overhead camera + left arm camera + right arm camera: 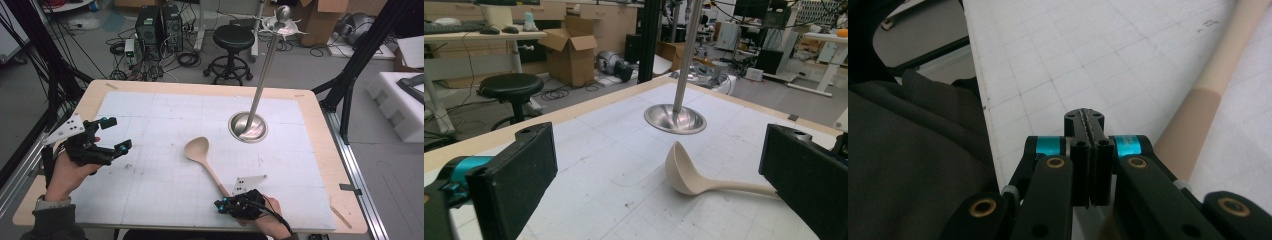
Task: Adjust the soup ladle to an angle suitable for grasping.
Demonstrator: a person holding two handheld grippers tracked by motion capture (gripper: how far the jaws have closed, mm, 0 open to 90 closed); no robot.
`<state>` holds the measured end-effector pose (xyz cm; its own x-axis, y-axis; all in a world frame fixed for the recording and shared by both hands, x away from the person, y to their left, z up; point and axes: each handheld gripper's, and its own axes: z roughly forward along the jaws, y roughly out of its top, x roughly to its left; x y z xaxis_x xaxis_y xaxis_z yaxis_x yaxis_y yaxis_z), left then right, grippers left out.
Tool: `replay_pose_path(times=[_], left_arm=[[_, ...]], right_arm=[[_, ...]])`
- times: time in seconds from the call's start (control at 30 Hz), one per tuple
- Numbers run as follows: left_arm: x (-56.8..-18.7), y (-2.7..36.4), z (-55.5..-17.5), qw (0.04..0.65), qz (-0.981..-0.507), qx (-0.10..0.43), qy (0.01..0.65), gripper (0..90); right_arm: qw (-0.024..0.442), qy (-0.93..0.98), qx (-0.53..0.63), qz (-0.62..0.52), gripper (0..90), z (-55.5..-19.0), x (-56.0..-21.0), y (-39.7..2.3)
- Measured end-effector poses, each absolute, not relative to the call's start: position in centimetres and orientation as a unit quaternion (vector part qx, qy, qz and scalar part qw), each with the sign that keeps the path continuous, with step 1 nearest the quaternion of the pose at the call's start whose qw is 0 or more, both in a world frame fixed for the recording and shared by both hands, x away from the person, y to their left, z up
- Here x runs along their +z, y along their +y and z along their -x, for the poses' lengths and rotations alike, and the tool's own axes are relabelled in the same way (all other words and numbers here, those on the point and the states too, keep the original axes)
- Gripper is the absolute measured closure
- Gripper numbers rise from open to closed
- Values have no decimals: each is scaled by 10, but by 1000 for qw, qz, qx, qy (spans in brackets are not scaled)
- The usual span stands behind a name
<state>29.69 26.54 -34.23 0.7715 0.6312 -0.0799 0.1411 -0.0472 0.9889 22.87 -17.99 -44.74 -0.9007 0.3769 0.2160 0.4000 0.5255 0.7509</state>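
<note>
Closed black jaws of the right gripper (1087, 120) hovered beside a smooth beige wooden spoon (202, 155) on the gridded white mat (165, 125). Left gripper (114, 135) gaped empty. Beyond, a polished steel stand (248, 126); cables littered the grey floor (300, 70).

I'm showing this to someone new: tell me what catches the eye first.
A pale wooden ladle lies mid-table, its handle running toward the shut right gripper at the near edge. Behind it, a tall metal pole rises from a shiny round base. The left gripper hovers open at the table's left side.
</note>
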Motion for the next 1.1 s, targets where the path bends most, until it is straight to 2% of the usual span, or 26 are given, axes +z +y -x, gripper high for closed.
replay_pose_path(times=[0.33,0.6,0.7,1.1], left_arm=[[-343,266,-297,630,-698,194,279,26],[-343,267,-298,629,-699,194,278,26],[-343,267,-298,629,-699,193,280,26],[-346,267,-299,629,-699,190,283,26]], right_arm=[[9,-878,-420,230,900,-217,-447,-184],[-43,-894,-386,221,900,-209,-442,-180],[-29,-893,-385,229,900,-208,-441,-182],[-42,-886,-394,243,900,-206,-440,-198]])
